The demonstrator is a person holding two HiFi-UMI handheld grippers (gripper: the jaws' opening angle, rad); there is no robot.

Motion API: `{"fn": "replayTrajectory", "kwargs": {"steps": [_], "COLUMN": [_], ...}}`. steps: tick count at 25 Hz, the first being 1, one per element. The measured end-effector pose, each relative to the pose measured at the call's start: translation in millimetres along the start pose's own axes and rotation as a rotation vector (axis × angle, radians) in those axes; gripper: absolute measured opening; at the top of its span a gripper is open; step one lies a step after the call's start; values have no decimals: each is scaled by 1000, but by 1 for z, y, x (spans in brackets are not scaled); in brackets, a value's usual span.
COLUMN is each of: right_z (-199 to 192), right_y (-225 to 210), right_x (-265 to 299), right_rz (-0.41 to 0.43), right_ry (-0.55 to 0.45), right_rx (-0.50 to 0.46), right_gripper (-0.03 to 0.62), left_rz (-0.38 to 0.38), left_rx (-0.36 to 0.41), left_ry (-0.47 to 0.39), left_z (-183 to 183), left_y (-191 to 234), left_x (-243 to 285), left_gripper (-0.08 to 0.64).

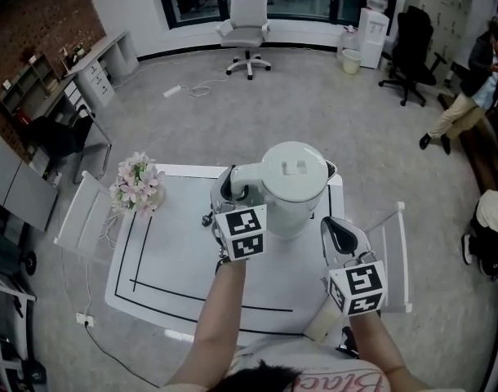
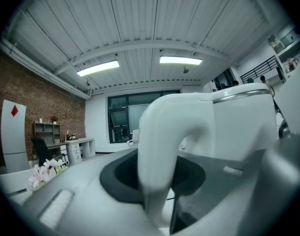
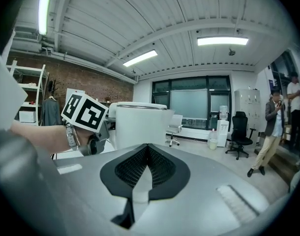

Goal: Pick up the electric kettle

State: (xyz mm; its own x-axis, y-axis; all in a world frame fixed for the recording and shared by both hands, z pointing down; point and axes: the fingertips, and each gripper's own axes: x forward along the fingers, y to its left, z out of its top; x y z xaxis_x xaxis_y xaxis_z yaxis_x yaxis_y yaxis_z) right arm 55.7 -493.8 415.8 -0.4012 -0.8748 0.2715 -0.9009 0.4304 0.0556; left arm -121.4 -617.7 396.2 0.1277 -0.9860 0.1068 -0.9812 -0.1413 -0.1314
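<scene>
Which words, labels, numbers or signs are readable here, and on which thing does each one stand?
"Blac": pink letters on the person's shirt, cut off at the picture's edge.
The marker cubes: square patterns only, no words.
A red diamond on a white cabinet: no text.
No legible print on the electric kettle.

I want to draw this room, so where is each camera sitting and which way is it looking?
Head view: on the person's head, looking steeply down at the table, kettle and flowers; both arms, the left gripper and right gripper show.
Left gripper view: rides the left gripper, facing the windows; its jaws grip the kettle's handle.
Right gripper view: rides the right gripper, facing the windows; its jaws are together, empty; the left wrist shows.
Shared: all three show the kettle.
</scene>
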Motion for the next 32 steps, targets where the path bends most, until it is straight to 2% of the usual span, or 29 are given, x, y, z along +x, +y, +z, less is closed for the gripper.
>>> {"fn": "replayTrajectory", "kwargs": {"steps": [4, 14, 21, 32], "right_z": [10, 40, 48, 46], "right_y": [0, -8, -3, 4], "right_x": [-12, -56, -76, -88], "right_rz": [-15, -49, -56, -47], "right_ry": [-42, -126, -149, -150], "right_rx": [-5, -21, -25, -37], "right_gripper": [23, 22, 21, 21], "left_rz": [-24, -26, -17, 32], "left_rx": [52, 45, 42, -17], "left_ry": [-28, -91, -104, -105], "left_z": [33, 93, 97, 86], "left_y": [-3, -11, -15, -12], "left_x": [-18, -78, -116, -153], "left_gripper": [101, 101, 106, 107]}}
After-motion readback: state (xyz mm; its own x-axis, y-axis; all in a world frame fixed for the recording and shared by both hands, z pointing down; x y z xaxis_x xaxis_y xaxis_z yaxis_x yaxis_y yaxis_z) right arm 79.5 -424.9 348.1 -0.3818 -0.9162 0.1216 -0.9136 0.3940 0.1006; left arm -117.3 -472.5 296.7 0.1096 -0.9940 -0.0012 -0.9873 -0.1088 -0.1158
